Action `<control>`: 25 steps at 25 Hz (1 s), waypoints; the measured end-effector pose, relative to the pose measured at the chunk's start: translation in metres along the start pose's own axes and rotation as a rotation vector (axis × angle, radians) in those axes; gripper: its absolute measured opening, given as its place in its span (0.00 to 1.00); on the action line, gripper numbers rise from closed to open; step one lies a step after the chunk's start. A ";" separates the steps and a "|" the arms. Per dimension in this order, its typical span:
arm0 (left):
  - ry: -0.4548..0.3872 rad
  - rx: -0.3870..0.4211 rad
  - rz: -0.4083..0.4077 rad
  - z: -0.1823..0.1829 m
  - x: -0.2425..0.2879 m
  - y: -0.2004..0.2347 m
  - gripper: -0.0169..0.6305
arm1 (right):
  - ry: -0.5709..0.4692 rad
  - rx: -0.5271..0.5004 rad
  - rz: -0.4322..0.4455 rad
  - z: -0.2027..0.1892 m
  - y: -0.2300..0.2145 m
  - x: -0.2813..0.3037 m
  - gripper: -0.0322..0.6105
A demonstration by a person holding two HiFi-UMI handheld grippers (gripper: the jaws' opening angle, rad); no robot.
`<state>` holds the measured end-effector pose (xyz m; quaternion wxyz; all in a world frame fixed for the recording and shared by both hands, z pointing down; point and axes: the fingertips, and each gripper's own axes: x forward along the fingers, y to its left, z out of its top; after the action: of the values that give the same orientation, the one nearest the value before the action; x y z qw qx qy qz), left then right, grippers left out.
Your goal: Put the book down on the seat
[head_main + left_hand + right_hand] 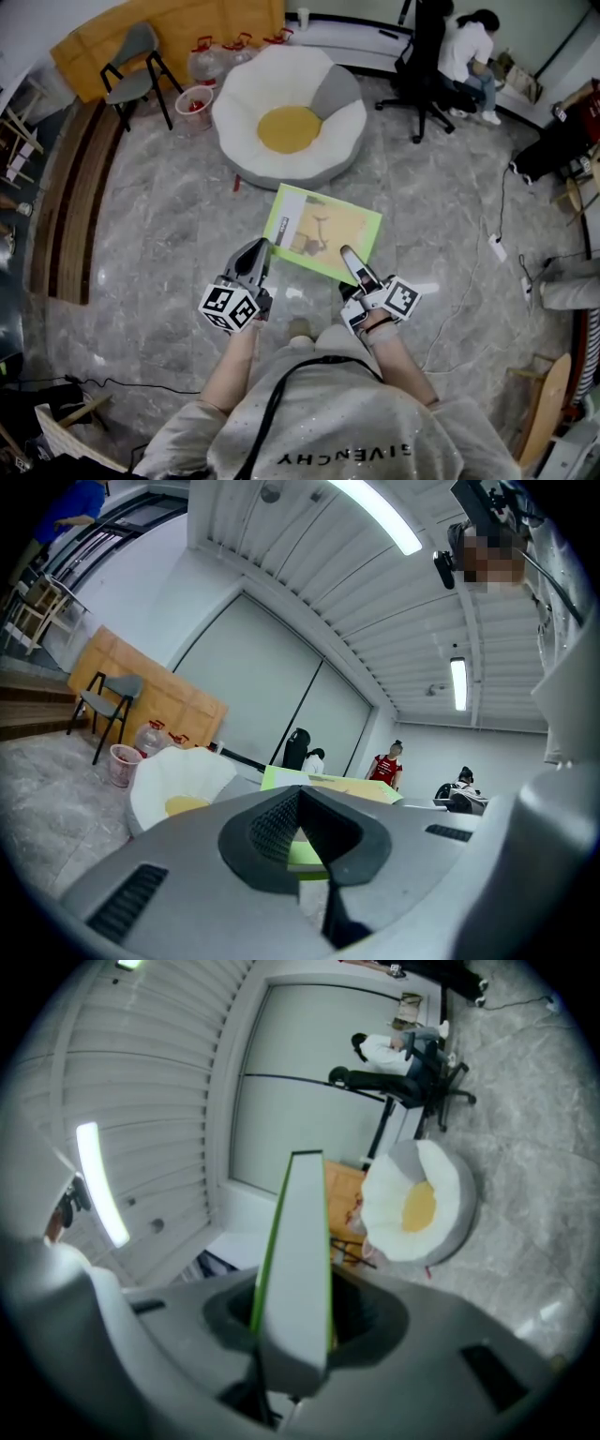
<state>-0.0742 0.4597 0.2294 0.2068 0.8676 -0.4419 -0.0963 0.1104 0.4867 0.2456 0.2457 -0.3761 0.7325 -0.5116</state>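
We see a grey marbled floor (159, 234) with wooden steps (70, 206) along its left edge and a white power strip (498, 247) lying on its cable at the right. By the far wall a grey folding chair (134, 70) stands in front of a leaning tan board (178, 28), with red-capped water jugs (211, 58) and a small red-and-white bin (194, 101) near it. Farther right we find a person in a white top (466, 47) sitting just beside a black office chair (427, 66).
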 end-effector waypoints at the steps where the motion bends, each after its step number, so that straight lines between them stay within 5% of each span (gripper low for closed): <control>1: 0.001 -0.003 0.003 0.000 0.002 0.003 0.06 | 0.000 0.001 -0.004 0.001 -0.002 0.002 0.28; 15: -0.012 -0.020 0.089 0.012 0.031 0.056 0.06 | 0.076 0.011 0.022 0.022 -0.020 0.069 0.28; 25: -0.032 -0.012 0.109 0.044 0.107 0.099 0.06 | 0.133 0.020 0.031 0.076 -0.037 0.147 0.28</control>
<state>-0.0982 0.3097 0.2357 0.2098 0.8392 -0.4913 -0.1015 0.0903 0.3190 0.2571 0.2079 -0.3274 0.7476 -0.5392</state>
